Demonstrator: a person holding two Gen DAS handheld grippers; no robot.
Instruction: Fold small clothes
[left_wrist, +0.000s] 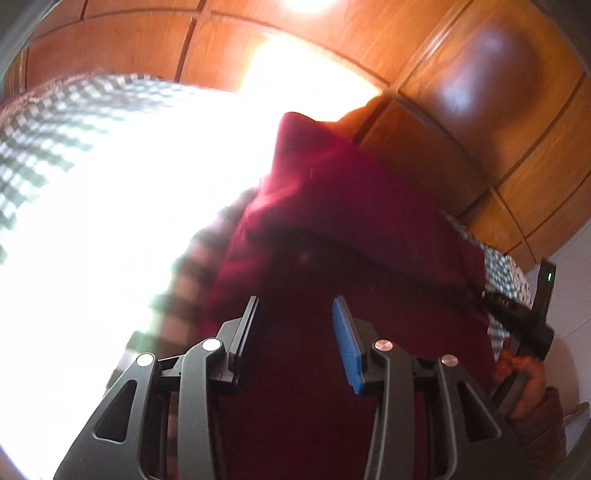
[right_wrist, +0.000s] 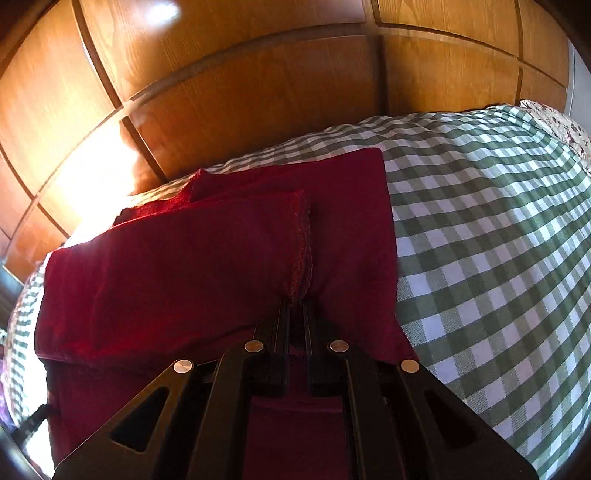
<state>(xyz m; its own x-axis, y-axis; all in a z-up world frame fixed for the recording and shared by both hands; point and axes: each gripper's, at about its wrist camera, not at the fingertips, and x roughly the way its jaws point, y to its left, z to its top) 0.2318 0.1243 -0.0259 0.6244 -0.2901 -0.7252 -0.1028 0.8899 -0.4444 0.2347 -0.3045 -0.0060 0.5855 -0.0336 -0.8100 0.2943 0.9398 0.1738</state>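
Note:
A dark red garment (right_wrist: 207, 258) lies on a green-and-white checked bedspread (right_wrist: 498, 240), with one part folded over from the left; its lace-trimmed hem runs down the middle. My right gripper (right_wrist: 295, 302) is shut on that hem's near end. In the left wrist view the same red garment (left_wrist: 332, 229) fills the centre, blurred. My left gripper (left_wrist: 295, 306) is open just above the cloth, with nothing between its fingers. The right gripper's black body and the hand holding it (left_wrist: 524, 332) show at the right edge of that view.
A wooden panelled wardrobe (right_wrist: 258, 92) stands right behind the bed. Strong sunlight washes out the bedspread (left_wrist: 92, 221) on the left of the left wrist view. A floral pillow (right_wrist: 565, 125) lies at the far right.

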